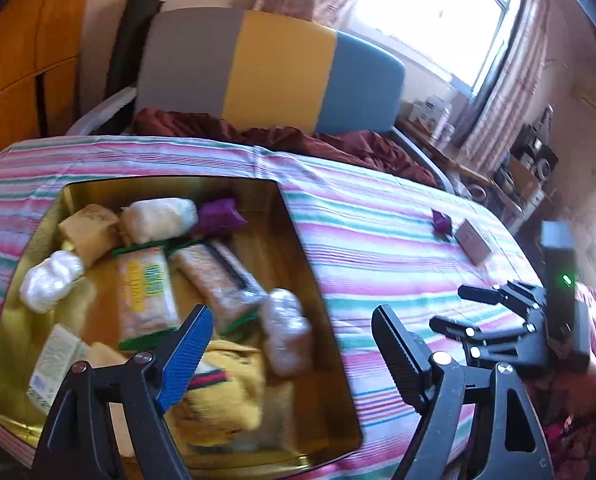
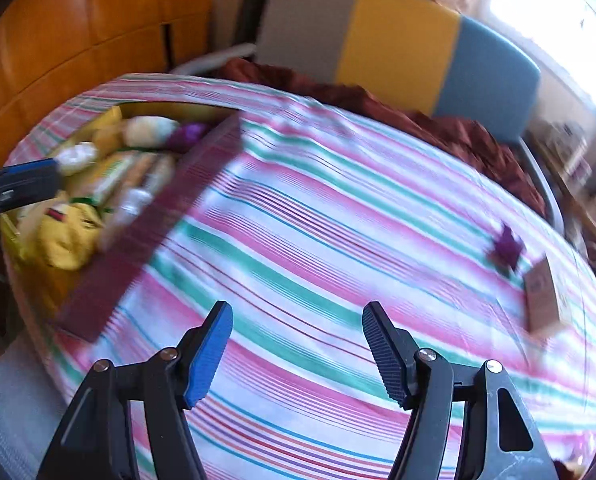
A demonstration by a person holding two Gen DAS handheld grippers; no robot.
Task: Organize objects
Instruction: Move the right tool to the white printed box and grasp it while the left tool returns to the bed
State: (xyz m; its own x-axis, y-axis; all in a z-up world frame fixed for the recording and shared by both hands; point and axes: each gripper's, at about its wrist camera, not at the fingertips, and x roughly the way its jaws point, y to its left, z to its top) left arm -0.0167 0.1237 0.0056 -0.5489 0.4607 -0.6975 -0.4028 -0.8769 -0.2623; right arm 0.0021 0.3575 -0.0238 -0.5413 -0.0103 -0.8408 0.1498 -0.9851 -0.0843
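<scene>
Both claws, left gripper [image 1: 285, 344] and right gripper [image 2: 298, 346], gape empty; box [image 1: 298, 236] part-filled; next: fetch purple packet [image 2: 506, 250], small carton [image 2: 544, 300] near bed's far edge.

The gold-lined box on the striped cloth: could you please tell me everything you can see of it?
The open rectangular gold-lined box rests flat on the pink, green and white striped cloth, near its left end. Its inner walls look like shiny gold card; from the right wrist view its outer wall is dark maroon. No lid is visible. Inside lie wrapped snack packets, a purple packet and a yellow fabric item. The open left tool hovers over its near corner.
</scene>
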